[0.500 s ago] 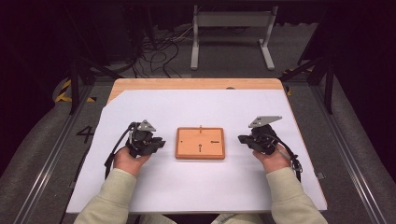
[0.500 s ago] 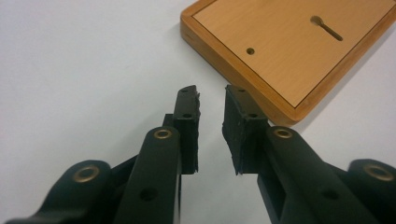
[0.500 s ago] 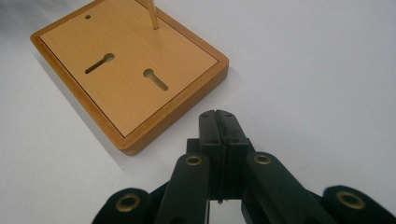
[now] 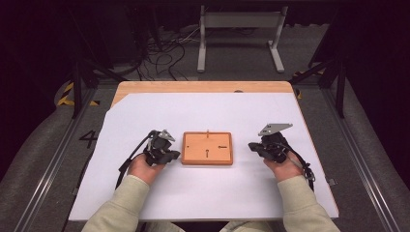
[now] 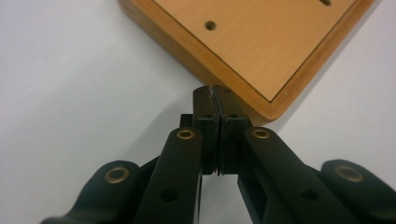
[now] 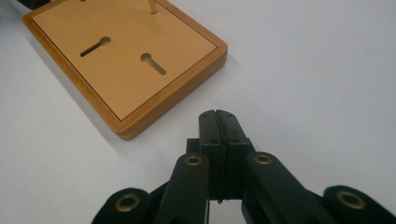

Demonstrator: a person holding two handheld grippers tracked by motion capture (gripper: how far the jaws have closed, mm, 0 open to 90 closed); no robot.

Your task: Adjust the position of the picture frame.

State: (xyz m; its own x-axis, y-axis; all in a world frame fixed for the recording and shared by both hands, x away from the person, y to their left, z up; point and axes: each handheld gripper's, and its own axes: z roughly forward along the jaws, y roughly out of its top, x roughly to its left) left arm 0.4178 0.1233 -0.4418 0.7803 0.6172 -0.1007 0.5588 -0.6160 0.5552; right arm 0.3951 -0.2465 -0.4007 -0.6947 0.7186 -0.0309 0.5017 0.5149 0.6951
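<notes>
Both forearms enter from the near edge of the table, sleeves resting low, each hand wrapped around a gripper and angled inward toward the centre.

Left gripper (image 4: 170, 155): held level, pointing toward the wooden board (image 4: 207, 148). Its jaws are pressed flat together with nothing between them. In the left gripper view the closed tips (image 5: 214, 100) sit at the board's bevelled rim near one rounded corner; whether they touch the wood or stop just short cannot be told. A cable trails back from this gripper past the wrist.

Right gripper (image 4: 253, 147): held level, pointing toward the board's opposite side, grey three-cornered plate (image 4: 274, 128) on top. Its jaws are likewise closed flat on each other and hold nothing. In the right gripper view the closed tips (image 6: 218, 122) stand apart from the board, with a strip of bare white surface between them and the nearest corner.

The board lies flat between the two sets of fingertips, ahead of both. Its top carries a raised border, two keyhole slots (image 6: 152, 63) and a small upright peg (image 4: 207, 132) at the far edge.

White sheet (image 4: 203, 108): bare on all sides of the board, with open room ahead of, behind and outward from each gripper. The sheet's far left corner is cut off, exposing the wooden tabletop (image 4: 203, 87).
</notes>
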